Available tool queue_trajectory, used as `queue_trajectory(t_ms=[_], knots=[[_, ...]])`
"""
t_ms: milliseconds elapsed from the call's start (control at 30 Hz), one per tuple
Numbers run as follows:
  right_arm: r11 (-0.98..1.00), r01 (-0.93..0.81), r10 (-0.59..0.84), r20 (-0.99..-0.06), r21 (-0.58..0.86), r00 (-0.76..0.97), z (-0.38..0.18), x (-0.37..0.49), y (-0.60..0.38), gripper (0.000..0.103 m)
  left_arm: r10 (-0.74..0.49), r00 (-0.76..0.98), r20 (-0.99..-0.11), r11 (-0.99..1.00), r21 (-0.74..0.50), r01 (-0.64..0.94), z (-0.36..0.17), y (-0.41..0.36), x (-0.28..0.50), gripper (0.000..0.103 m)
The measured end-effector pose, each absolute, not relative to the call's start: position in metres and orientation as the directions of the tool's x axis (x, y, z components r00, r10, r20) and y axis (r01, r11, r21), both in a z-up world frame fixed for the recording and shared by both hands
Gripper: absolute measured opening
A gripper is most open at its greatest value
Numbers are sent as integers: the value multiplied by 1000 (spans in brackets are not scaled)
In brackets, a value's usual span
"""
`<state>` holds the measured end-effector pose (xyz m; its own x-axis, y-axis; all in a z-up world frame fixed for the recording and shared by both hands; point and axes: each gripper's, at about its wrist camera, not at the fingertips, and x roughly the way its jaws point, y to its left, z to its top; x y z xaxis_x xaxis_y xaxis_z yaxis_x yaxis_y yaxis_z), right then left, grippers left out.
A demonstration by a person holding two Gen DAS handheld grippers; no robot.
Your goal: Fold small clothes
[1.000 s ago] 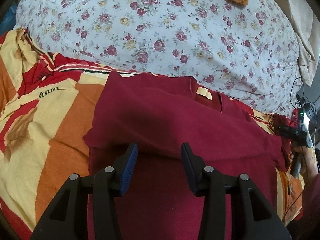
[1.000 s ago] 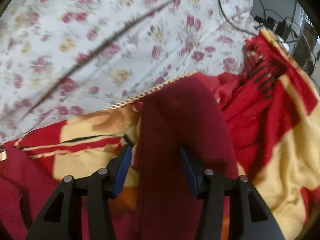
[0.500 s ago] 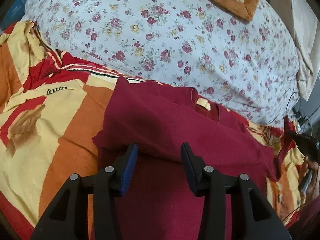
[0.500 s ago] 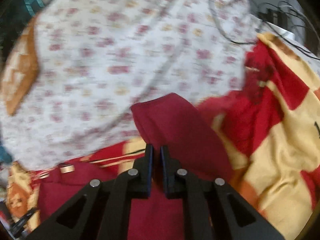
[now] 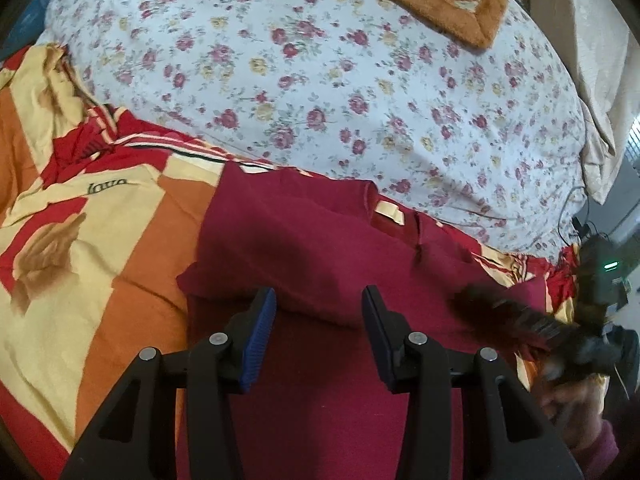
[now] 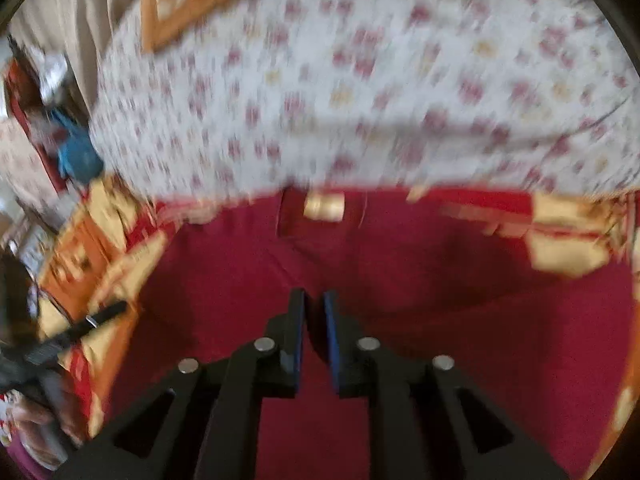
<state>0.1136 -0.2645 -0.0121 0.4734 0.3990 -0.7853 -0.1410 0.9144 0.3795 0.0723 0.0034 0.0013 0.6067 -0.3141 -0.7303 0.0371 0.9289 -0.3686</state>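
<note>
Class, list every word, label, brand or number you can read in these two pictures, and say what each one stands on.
"lava" (roughly; the script is hard to make out): dark stitched word on the striped blanket.
Tan neck label on the maroon shirt: no print can be made out.
Right wrist view: too blurred to read anything.

Maroon shirt [image 5: 320, 248] with cream label [image 5: 389, 213], orange, yellow and red striped blanket [image 5: 100, 264], white pink-flowered sheet [image 5: 320, 92], blue-padded black claws [image 5: 318, 332].
</note>
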Motion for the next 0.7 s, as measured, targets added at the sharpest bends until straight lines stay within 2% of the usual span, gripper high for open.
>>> queue_trajectory(t_ms=[67,133,200,300,500,700], knots=[[915,-143,402,-831,377,385,-31,112,-255,28,-321,604,-729,932,-358,63,2,-4,73,34],[921,-171,389,-826,349,408,-25,100,-257,31,-332,599,-729,931,-353,87,3,-13,75,34],[923,-176,386,-822,344,418,-14,91,-264,43,-350,591,-726,927,-361,105,2,-24,79,34],[917,-164,397,-789,364,468,11,71,-291,54,-380,574,-725,916,-379,128,2,-41,85,34],[929,-73,344,-777,362,527,33,37,-354,57,-447,494,-746,892,-417,177,-14,-89,113,34],[941,-2,277,-764,339,582,37,8,-397,61,-429,465,-774,903,-363,229,-30,-135,132,34]])
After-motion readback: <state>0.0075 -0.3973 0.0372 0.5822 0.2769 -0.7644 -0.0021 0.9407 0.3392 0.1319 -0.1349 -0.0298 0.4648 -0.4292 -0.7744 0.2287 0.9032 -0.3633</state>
